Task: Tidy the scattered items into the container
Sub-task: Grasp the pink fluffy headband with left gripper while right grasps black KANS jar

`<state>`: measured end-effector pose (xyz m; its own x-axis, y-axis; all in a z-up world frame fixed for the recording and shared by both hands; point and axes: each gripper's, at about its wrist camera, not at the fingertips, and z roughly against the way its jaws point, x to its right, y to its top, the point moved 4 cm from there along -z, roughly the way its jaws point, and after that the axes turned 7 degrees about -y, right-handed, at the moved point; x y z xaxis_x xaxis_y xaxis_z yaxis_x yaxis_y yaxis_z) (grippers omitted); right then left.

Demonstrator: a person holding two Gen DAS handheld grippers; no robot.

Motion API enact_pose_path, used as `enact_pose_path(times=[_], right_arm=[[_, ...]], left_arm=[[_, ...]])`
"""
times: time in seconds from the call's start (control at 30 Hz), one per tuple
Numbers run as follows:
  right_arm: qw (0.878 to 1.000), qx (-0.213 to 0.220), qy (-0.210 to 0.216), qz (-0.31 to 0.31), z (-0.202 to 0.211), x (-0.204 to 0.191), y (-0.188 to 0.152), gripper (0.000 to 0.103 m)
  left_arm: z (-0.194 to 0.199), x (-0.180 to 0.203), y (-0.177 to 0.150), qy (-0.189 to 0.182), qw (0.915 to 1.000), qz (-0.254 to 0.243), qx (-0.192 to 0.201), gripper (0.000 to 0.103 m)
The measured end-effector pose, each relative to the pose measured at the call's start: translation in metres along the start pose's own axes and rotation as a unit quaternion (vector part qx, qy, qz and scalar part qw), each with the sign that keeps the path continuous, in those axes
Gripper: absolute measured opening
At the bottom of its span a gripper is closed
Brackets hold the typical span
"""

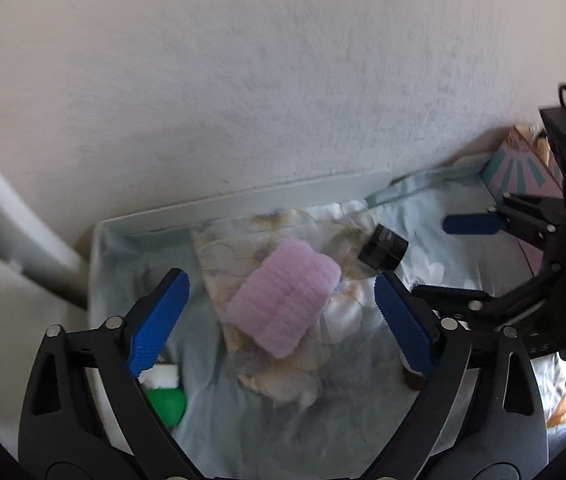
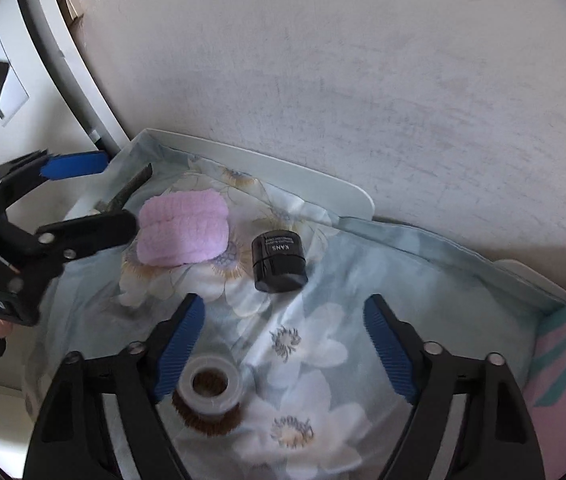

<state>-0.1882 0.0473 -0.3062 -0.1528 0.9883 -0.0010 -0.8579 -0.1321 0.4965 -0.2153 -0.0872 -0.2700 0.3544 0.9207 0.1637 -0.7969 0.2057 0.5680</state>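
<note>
Your left hand-held gripper [image 1: 279,320]: jaws wide with nothing between the ribbed blue pads; they hang over the pink towel without touching it.
Your right hand-held gripper [image 2: 283,344]: jaws fairly wide and empty above the floral cloth.
Tape roll [image 2: 210,390]: a translucent ring with a brown core, lying flat just beside your right gripper's left pad.
Floral cloth [image 2: 315,344]: soft, pale blue, printed with white flowers and wrinkled, covering the surface.
Pink towel [image 1: 283,300]: a fluffy, ribbed, folded rectangle lying on the cloth.
Black jar [image 2: 279,262]: a short glossy cylinder with white lettering, near the towel but apart from it.
Wall [image 1: 283,80]: white, rough plaster behind everything.
</note>
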Motion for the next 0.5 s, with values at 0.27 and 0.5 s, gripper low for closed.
enact_pose_path(times=[0.27,0.5], right_arm=[[1.0,-0.015,-0.003,0.013,-0.024,-0.003,0.006,0.059],[0.999,-0.019,-0.006,0.034,-0.034,-0.009,0.013,0.048]], left_arm=[[-0.033,0.006,-0.006,0.0,0.9989,-0.036,-0.031,0.091],[-0.052,0.003,-0.011,-0.003,0.9983,-0.039,-0.044,0.081]])
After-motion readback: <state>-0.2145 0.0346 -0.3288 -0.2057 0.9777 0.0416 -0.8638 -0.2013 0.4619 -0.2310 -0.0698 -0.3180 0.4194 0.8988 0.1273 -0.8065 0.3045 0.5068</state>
